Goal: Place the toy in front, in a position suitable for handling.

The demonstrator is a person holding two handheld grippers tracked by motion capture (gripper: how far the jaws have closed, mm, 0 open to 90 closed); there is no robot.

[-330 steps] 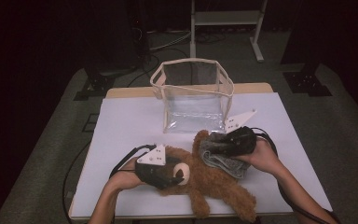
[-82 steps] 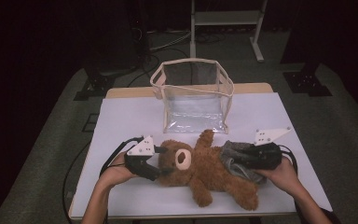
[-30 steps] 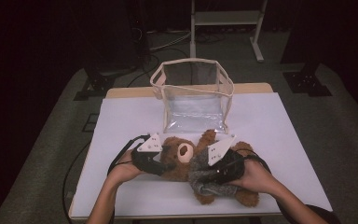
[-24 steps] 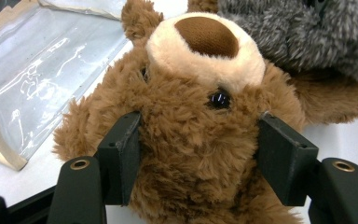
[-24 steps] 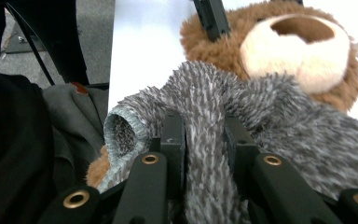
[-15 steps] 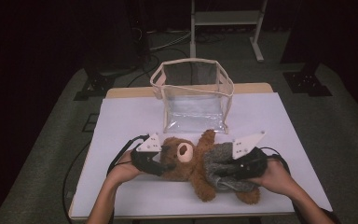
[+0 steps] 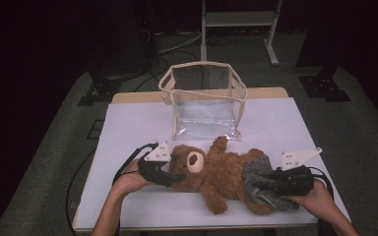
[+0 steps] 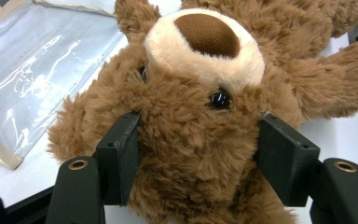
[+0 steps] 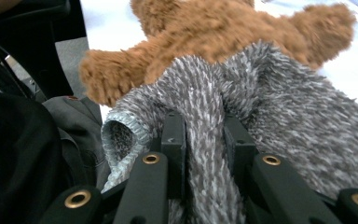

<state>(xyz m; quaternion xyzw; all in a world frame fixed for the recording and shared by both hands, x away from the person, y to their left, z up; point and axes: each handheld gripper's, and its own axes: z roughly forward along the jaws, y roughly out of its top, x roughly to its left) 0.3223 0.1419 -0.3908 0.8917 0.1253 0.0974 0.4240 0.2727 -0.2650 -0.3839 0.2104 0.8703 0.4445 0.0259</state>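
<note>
The teddy bear (image 7: 216,172) lies on its back across the near part of the white counter (image 7: 128,128), its long axis running side to side: head toward our left, legs toward our right. A grey knitted sweater (image 7: 261,179) is bunched around its lower body and legs.

Our left tongs (image 7: 170,169) are clamped on the bear's head, one jaw pressed into the fur at each side below the eyes, as the left gripper view shows. Our right tongs (image 9: 205,140) are closed on a pinched fold of the sweater, whose ribbed hem (image 9: 121,135) hangs open beside the jaws.

So the bear stretches between the two tongs, head end pinned at the left and the sweater gripped at the leg end. We judge that the next move runs along that axis: the right hand, the nearer one to the sweater, must work it lengthwise along the body while the left anchors the head.

A clear plastic bag (image 7: 204,105) stands open just behind the bear.
</note>
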